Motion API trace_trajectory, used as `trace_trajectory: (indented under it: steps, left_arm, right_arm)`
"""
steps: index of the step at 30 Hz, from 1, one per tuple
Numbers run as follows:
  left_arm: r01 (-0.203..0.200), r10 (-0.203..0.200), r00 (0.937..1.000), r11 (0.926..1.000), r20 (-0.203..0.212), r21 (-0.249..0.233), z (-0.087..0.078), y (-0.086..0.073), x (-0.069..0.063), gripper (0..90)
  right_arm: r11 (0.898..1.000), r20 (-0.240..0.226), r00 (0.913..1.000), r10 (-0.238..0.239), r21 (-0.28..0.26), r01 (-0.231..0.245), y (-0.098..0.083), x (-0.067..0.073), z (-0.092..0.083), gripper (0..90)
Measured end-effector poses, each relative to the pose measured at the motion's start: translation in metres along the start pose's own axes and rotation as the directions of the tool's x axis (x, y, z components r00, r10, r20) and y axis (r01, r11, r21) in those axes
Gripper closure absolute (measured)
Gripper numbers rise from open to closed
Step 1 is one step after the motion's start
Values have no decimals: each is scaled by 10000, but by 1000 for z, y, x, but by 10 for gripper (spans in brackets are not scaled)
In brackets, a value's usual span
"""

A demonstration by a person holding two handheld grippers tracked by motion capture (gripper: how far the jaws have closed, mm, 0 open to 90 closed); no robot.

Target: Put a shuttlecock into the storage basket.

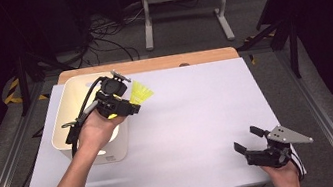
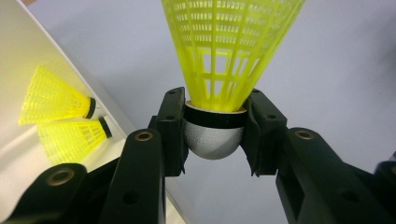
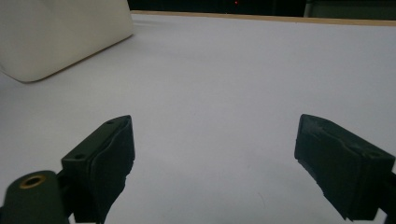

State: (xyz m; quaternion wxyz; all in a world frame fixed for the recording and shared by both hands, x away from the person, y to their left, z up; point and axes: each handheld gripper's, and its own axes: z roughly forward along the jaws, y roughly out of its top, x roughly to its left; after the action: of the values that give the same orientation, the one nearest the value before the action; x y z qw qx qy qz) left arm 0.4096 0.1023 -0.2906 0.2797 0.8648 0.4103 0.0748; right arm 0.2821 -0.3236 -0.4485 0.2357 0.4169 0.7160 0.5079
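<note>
High view: near the table's (image 1: 199,118) far-left corner the left gripper (image 1: 128,107) hangs at the right rim of the white bin (image 1: 63,107), its jaws pressed on the cork base of a yellow shuttlecock (image 2: 219,70) whose skirt points out over the table. Two more shuttlecocks (image 2: 60,119) lie in the bin. By the near-right corner, the right gripper (image 1: 248,144) rests with jaws wide apart and bare.

Light falls from overhead onto the white surface (image 1: 199,118), which looks bright and even, while the floor around it sinks into near-black. Shadows are soft and short (a faint one lies beneath the bin (image 1: 88,120)). The high view is slightly grainy. In the left gripper view the yellow shuttlecock (image 2: 229,56) glows sharply; the near jaws blur a little.
</note>
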Motion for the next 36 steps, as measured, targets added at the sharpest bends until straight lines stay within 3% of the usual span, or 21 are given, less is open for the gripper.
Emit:
trace_trajectory:
  steps: [36]
  left_arm:
    - [625, -627, 9978, 9980, -222, -90, -17, -18, 27, 642]
  right_arm:
    - [9998, -52, 9998, 171, -73, -171, 0, -2, 0, 127]
